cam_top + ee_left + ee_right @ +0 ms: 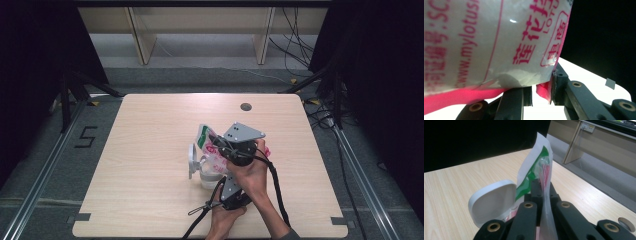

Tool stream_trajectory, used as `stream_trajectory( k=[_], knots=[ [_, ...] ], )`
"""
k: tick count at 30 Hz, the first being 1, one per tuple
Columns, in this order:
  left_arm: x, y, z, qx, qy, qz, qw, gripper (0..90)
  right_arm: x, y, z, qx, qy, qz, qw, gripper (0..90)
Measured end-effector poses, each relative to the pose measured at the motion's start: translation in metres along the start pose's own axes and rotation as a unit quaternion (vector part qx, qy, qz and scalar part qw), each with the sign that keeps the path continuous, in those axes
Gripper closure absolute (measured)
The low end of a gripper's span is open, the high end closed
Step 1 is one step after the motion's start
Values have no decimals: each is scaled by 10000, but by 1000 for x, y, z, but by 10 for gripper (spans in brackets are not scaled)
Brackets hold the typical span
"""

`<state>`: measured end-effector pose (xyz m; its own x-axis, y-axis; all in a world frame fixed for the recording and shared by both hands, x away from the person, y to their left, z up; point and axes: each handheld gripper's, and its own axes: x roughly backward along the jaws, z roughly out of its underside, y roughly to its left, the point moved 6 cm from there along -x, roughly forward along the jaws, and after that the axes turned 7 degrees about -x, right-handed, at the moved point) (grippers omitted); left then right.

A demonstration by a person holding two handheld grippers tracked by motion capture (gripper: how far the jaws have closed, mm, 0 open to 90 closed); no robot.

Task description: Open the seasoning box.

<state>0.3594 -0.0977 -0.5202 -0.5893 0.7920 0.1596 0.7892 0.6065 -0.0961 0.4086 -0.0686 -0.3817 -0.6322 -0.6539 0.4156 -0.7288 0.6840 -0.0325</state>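
Observation:
A white plastic bag point(214, 156) with pink lettering and a green top point(536, 160) hangs upright over a white tub point(207, 179) whose hinged lid point(192, 160) stands open. My right gripper point(217, 145) is shut on the bag's upper edge; in the right gripper view its jaws point(541, 187) pinch the thin film, with the lid point(494, 202) just to their left. My left gripper point(227, 181) comes in from below, under the right hand. In the left gripper view its jaws point(541, 85) stand slightly apart with the bag's point(499, 42) pink bottom corner pinched between them.
The light wooden table point(150, 130) has a round cable hole point(245, 106) near its far edge. Beyond the table lie grey floor, wooden shelf legs and loose cables at the right. Both forearms enter from the table's near edge.

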Motion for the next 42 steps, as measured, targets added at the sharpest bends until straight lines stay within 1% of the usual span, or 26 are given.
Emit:
stream_trajectory(
  k=[3,6,7,9,10,11,13,14,15,16,17,18,19,20,22,23,25,27,28,30,32,34,36,38,41,42],
  knots=[
    [0,0,0,-2,32,18,10000,748,0,1,0,1,-32,4,10000,899],
    [-1,1,-2,8,-29,37,10000,749,0,-1,-1,35,-64,32,10000,899],
    [0,1,-2,-4,30,-11,10000,749,1,-1,-2,43,-97,43,9999,899],
    [-3,1,-3,-9,-35,32,10000,750,1,-2,-3,46,-124,74,9999,899],
    [-1,4,-1,-220,162,51,9996,749,1,-4,-4,95,-117,90,9998,899],
    [-2,5,-1,-333,232,38,9992,749,1,-4,-4,94,-155,125,9998,899],
    [-3,5,-1,-325,211,75,9992,749,1,-4,-3,107,-116,101,9998,899],
    [-4,5,-1,-314,208,88,9992,750,2,-5,-3,-8,-87,131,9999,899],
    [-5,4,-2,-192,134,42,9997,750,2,-5,-3,-8,-87,131,9999,899],
    [-6,5,-2,-195,132,46,9997,750,1,-7,-3,75,-110,89,9999,899],
    [-6,5,-2,-196,121,42,9997,750,1,-7,-3,5,-124,103,9999,899],
    [-5,8,-1,-354,240,43,9991,750,0,-6,-3,-3,-95,61,9999,899],
    [-5,8,0,-360,261,3,9990,750,0,-6,-3,-3,-95,61,9999,899],
    [-6,8,-1,-303,178,52,9994,750,-1,-7,-4,99,-96,91,9999,899],
    [-6,8,-1,-324,206,30,9993,749,-2,-8,-4,99,-113,97,9998,899],
    [-6,9,-2,-314,200,69,9993,750,-2,-7,-4,67,-135,117,9998,899],
    [-6,9,-3,-308,151,39,9994,750,-2,-8,-6,151,-164,98,9997,899],
    [-6,9,-3,-349,189,60,9992,749,-1,-8,-6,102,-120,59,9999,899],
    [-7,10,-4,-326,185,86,9993,750,-1,-9,-7,83,-200,126,9997,899],
    [-8,11,-5,-310,161,69,9994,751,1,-8,-7,11,-177,115,9998,899],
    [-9,10,-5,-297,149,69,9994,750,1,-10,-8,105,-162,56,9998,899],
    [-10,10,-5,-290,125,71,9995,750,0,-10,-7,47,-148,79,9998,899],
    [-10,10,-5,-281,149,112,9994,750,0,-9,-6,75,-85,10,9999,899],
    [-10,10,-5,-285,184,59,9994,750,0,-9,-6,66,-106,7,9999,899],
    [-11,10,-5,-272,101,82,9995,750,0,-9,-6,84,-74,27,9999,900],
    [-9,10,-4,-290,188,40,9994,750,1,-9,-6,119,-85,17,9999,899]
  ],
)
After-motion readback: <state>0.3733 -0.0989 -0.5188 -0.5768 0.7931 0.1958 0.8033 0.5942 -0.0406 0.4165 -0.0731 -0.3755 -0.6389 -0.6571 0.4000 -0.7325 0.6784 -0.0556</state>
